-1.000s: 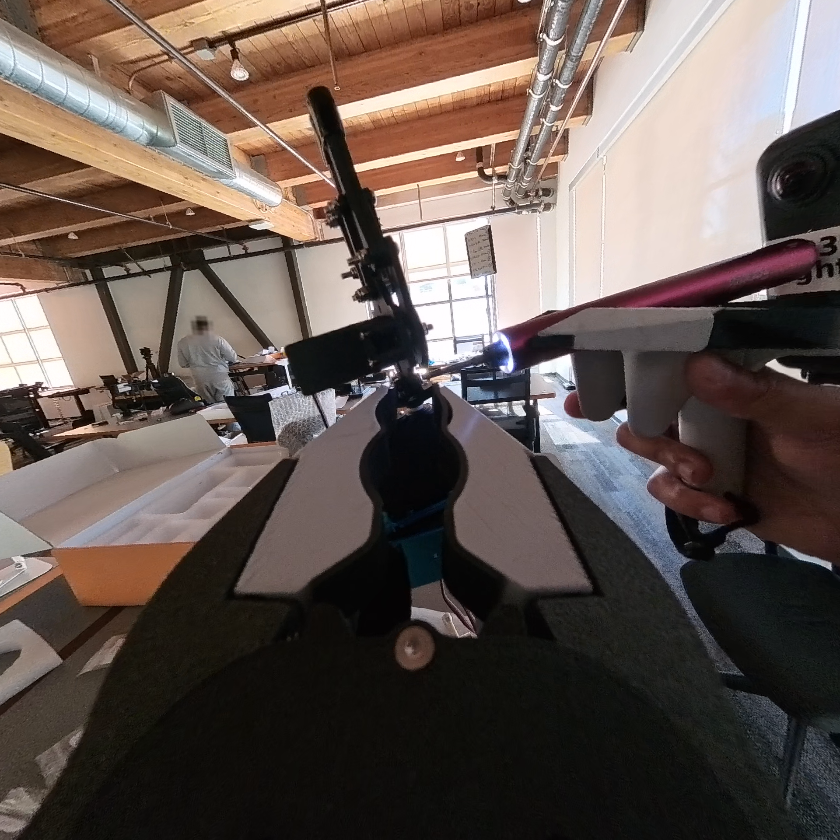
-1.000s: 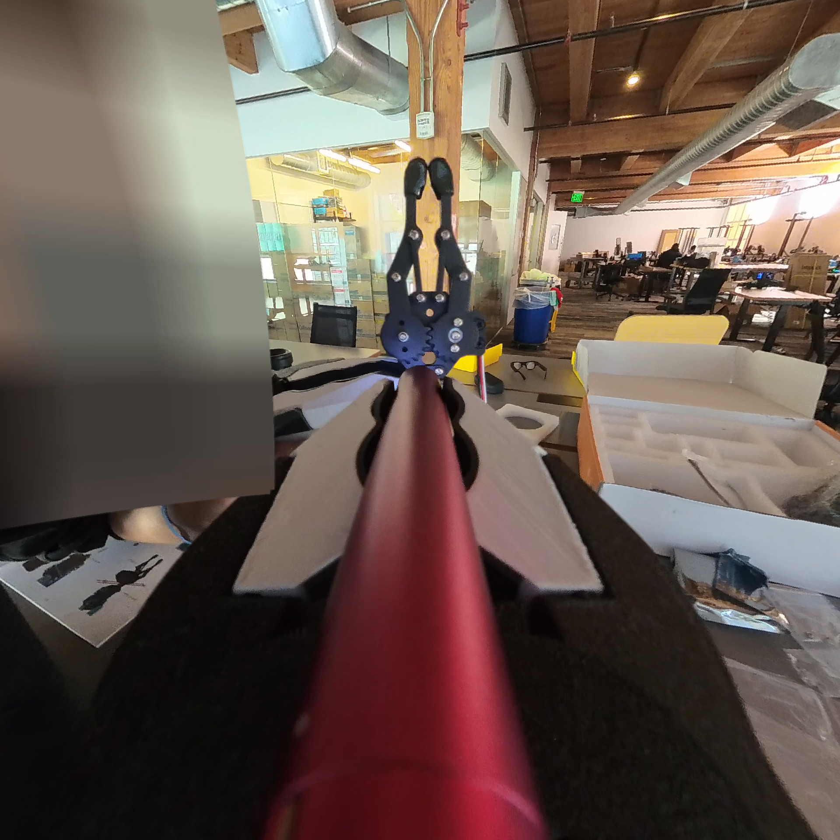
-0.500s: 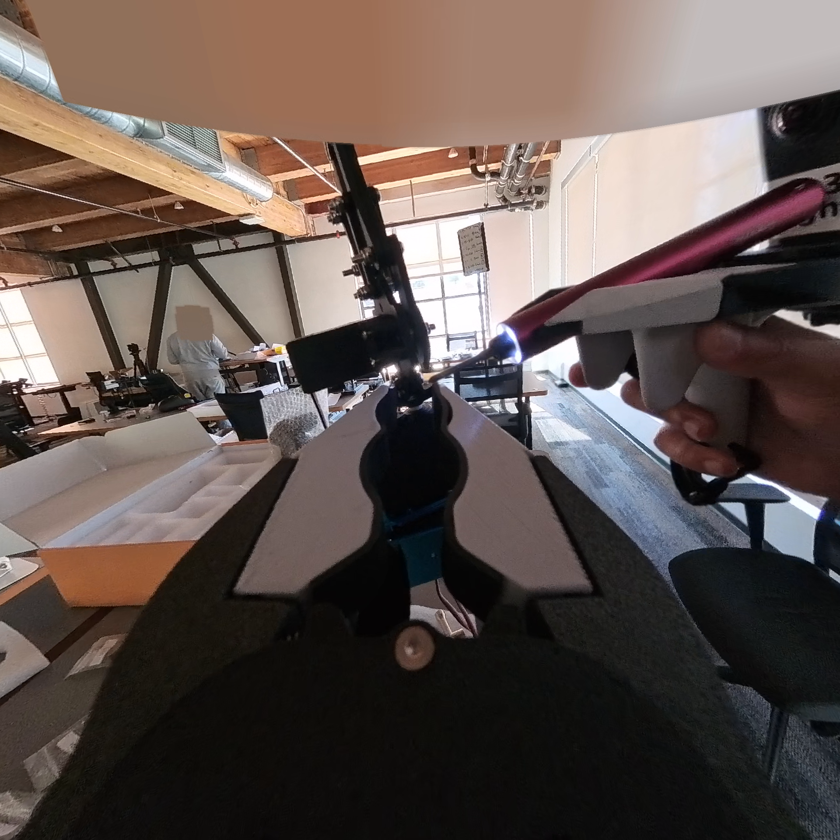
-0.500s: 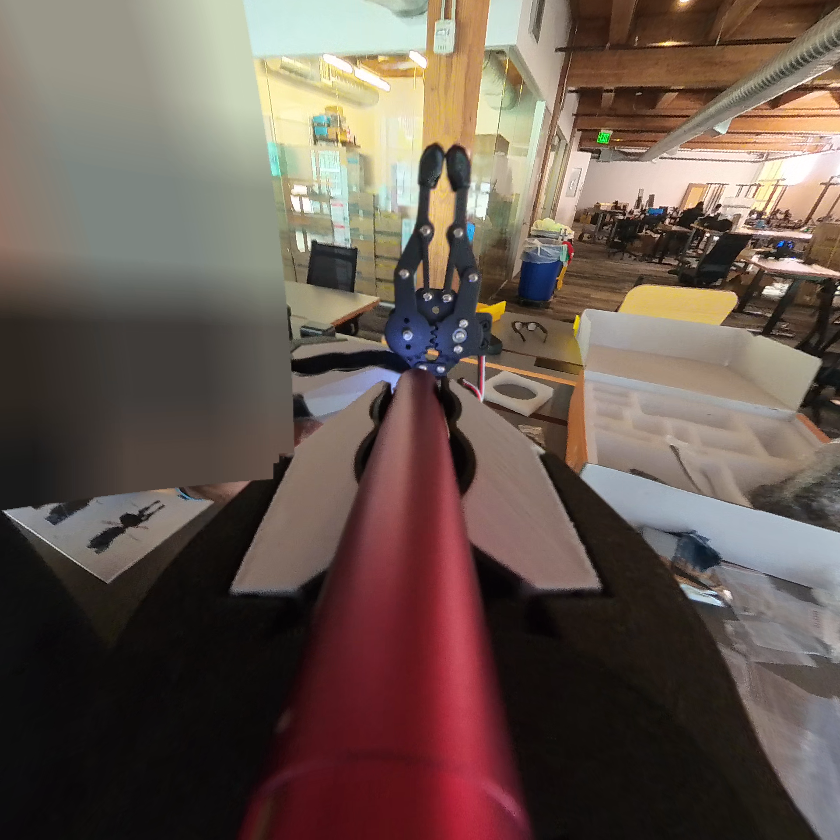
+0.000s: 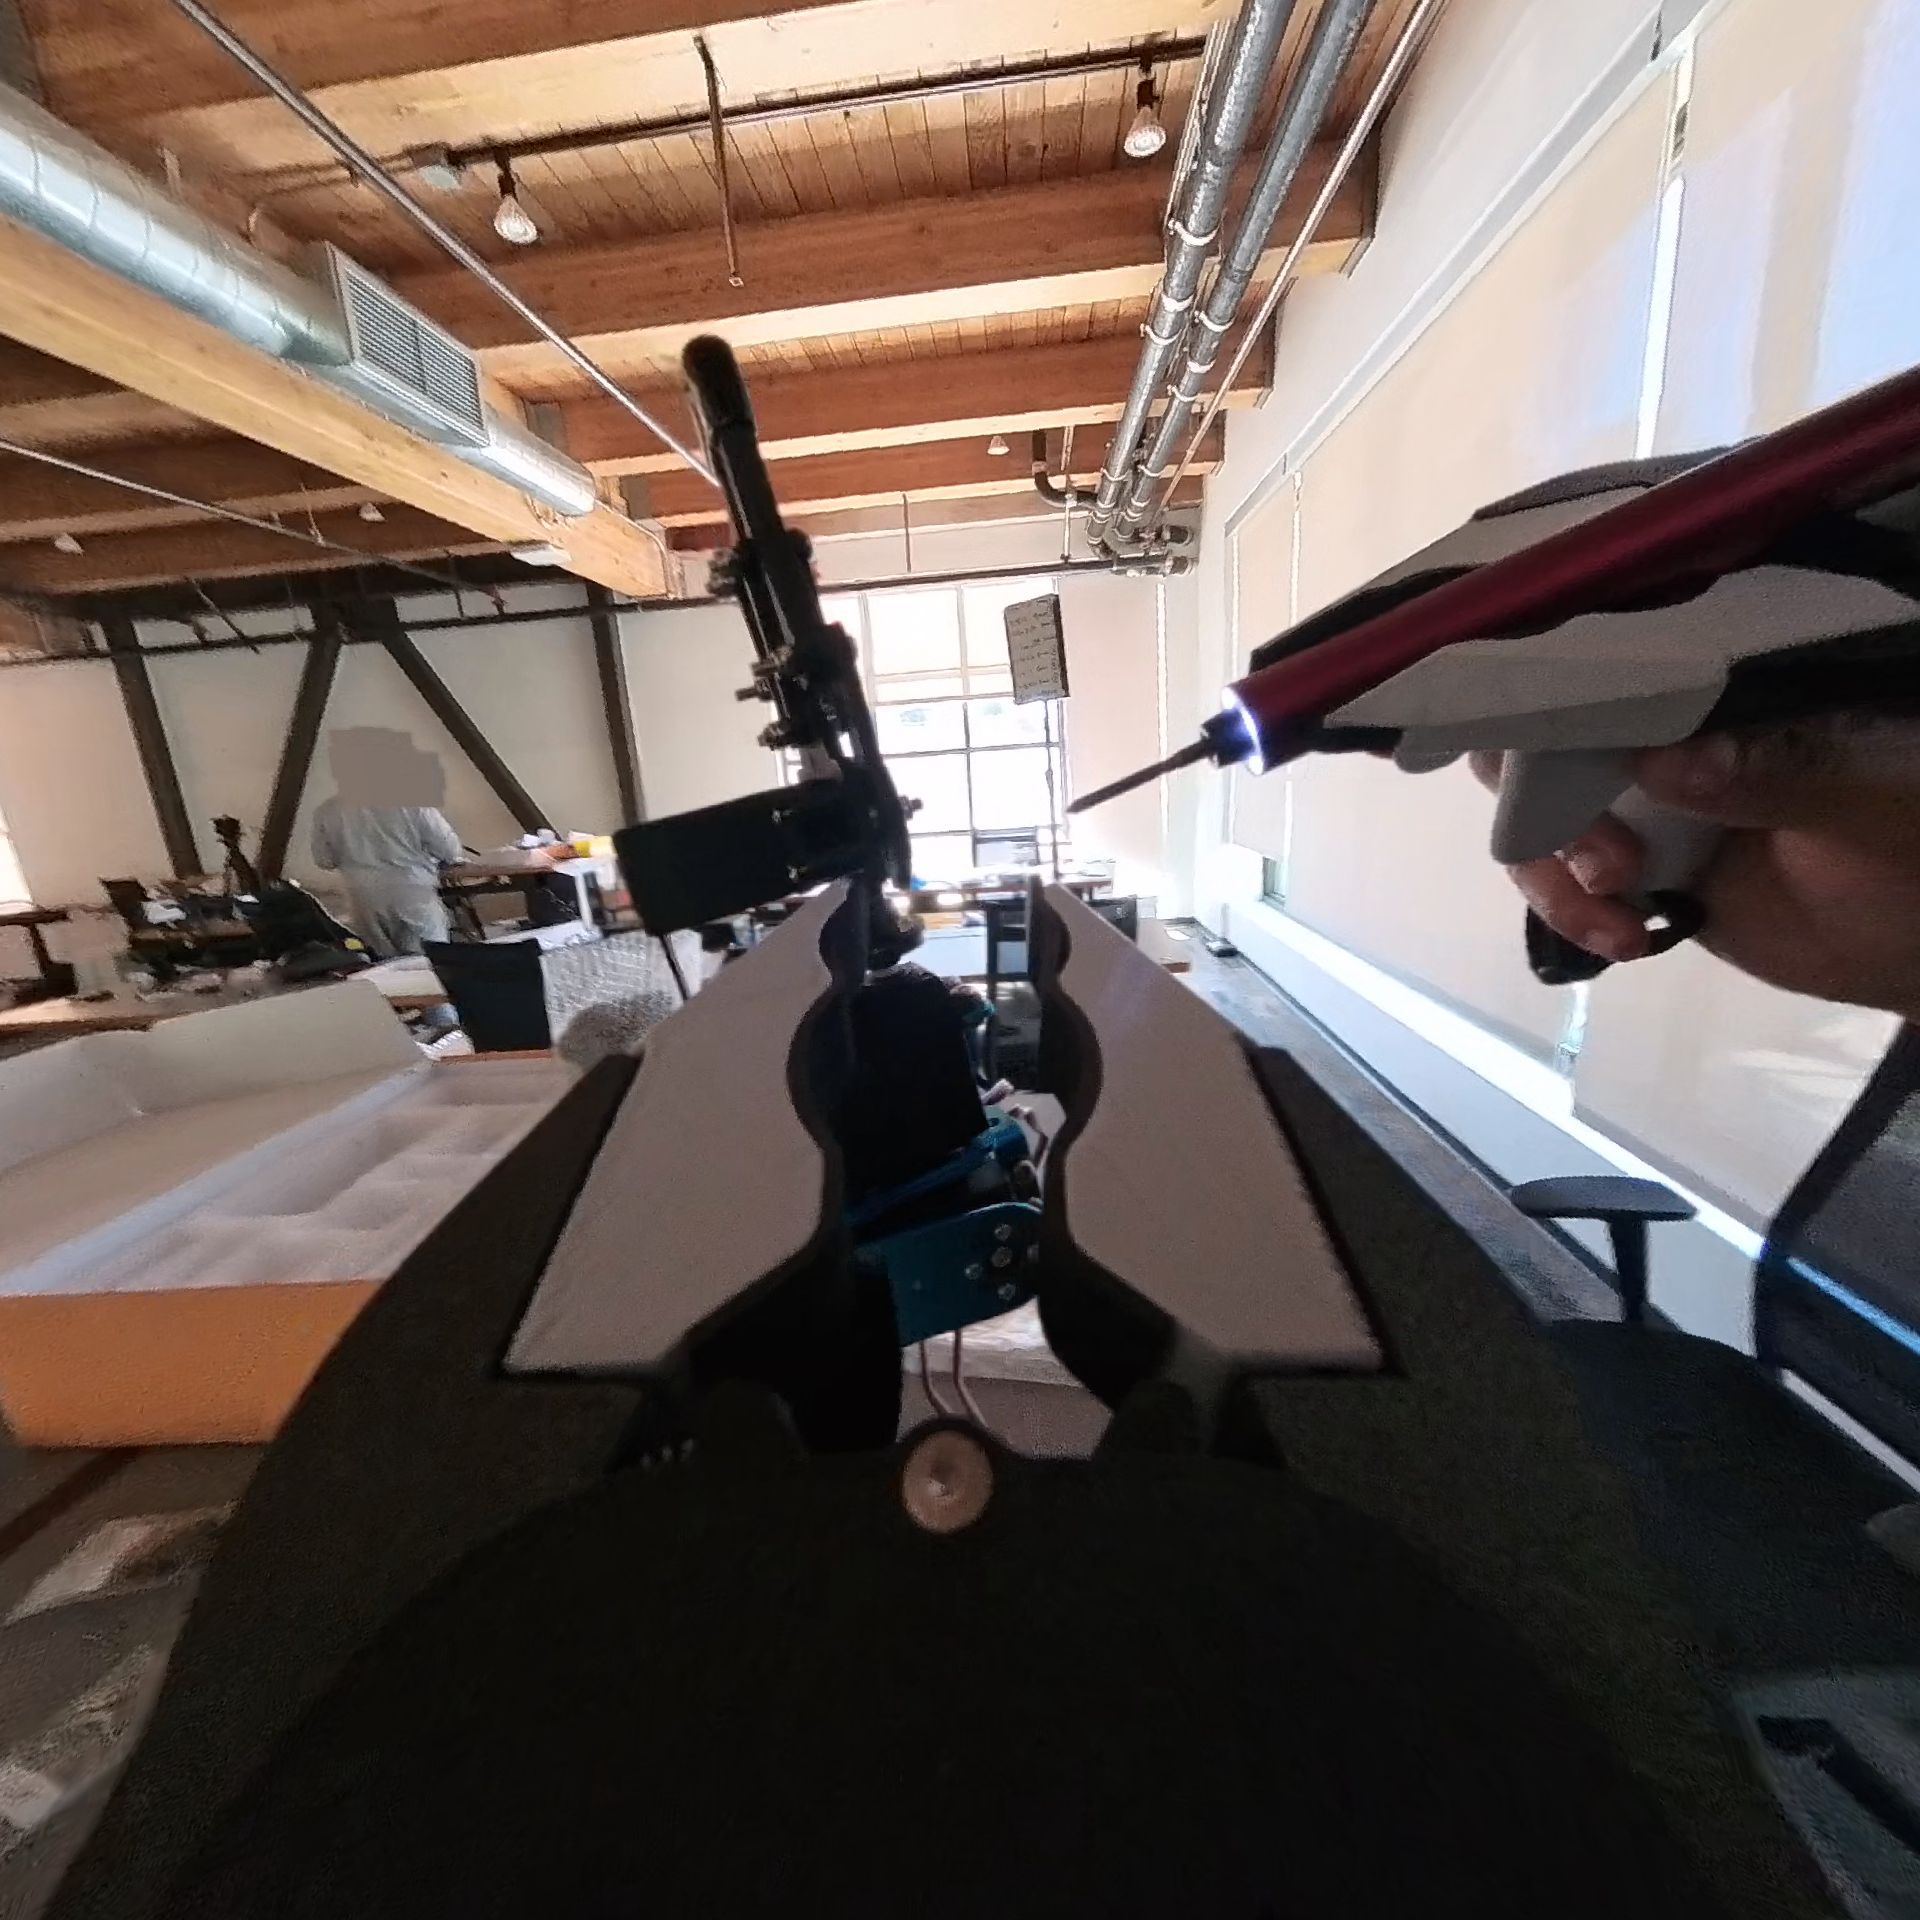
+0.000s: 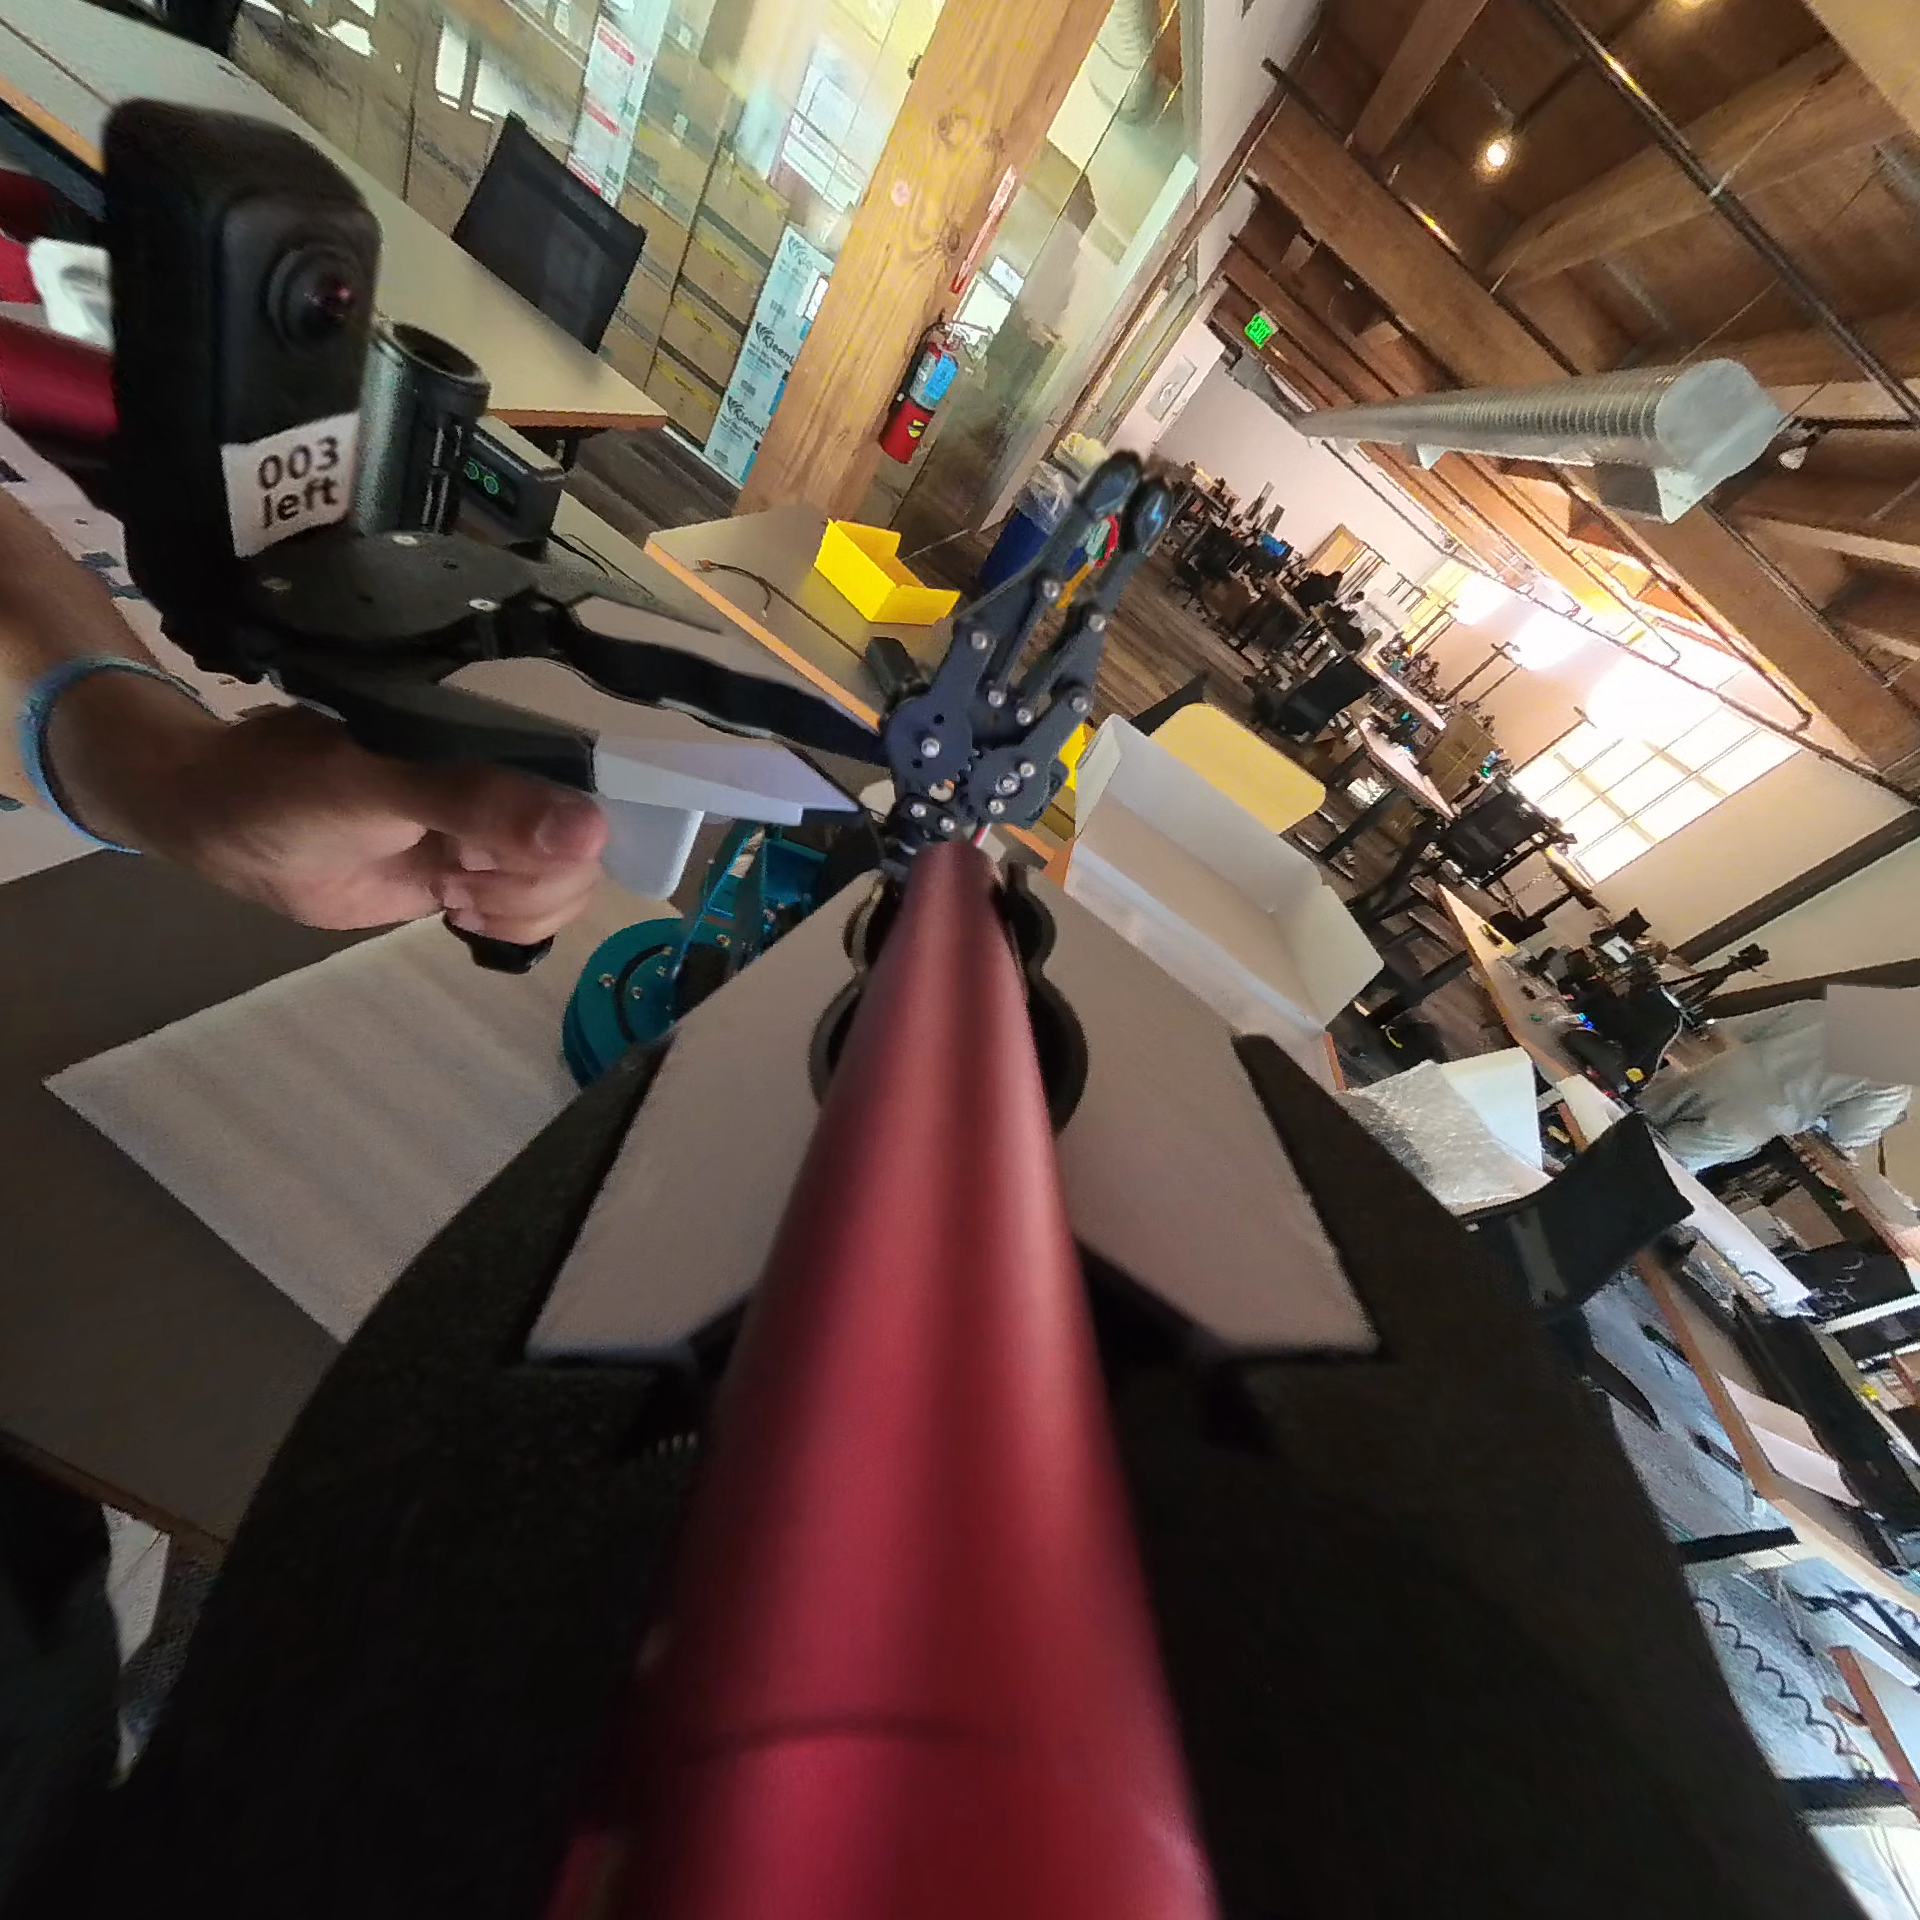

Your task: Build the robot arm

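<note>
Left tool (image 5: 940, 925) clenches the small robot arm (image 5: 790, 727) — right tool (image 6: 940, 883) apparently grips the red screwdriver (image 6: 914, 1351), tip just beside that arm.

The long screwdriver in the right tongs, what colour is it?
Dark red, metallic. The screwdriver shows best in the right wrist view.

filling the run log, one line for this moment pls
left gripper: shut on small robot arm | right gripper: shut on red screwdriver | bit lit, off arm

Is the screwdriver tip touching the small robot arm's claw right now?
Apart. The left wrist view shows the red screwdriver's bit pointing into open air, with a plain gap to the small robot arm.
</note>
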Tool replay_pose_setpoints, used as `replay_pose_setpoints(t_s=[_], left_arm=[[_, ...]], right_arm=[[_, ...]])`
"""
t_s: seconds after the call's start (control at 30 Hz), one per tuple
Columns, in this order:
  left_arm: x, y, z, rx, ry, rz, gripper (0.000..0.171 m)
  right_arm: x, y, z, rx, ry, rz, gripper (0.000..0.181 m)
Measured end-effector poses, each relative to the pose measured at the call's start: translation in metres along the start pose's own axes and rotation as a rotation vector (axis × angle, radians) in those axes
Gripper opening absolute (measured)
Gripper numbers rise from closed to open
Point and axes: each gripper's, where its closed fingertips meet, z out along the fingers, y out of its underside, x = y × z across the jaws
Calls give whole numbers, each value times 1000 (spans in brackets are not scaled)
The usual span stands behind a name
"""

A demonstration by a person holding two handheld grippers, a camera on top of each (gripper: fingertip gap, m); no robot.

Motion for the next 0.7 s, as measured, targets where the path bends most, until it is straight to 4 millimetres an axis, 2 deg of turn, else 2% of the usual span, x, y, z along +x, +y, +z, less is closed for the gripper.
replay_pose_setpoints(t_s=[0.07,0.17,0.33,0.4,0.47,0.5,0.53,0.6,0.63,0.7], left_arm=[[3,0,0,-9,13,-21,28],[-4,0,-3,-37,-12,-77,32],[-14,-2,-24,-125,-24,-252,42],[-8,-8,-31,-152,26,-478,42],[15,-14,-31,-193,184,-800,61],[25,-19,-32,-198,259,-934,61],[31,-24,-33,-187,311,-1033,60],[32,-35,-35,-100,366,-1130,40],[29,-41,-37,-58,377,-1172,24],[26,-47,-42,-9,391,-1208,18]], right_arm=[[-1,-3,0,11,-7,-5,22],[-2,-6,3,36,-8,17,22],[-15,-12,14,111,-47,58,20],[-26,-21,20,162,-80,71,21],[-38,-29,27,193,-106,81,21],[-44,-31,31,199,-123,86,20],[-50,-34,35,207,-141,86,21],[-61,-39,41,219,-173,85,21],[-64,-39,45,215,-181,84,21],[-71,-43,47,231,-219,95,21]])
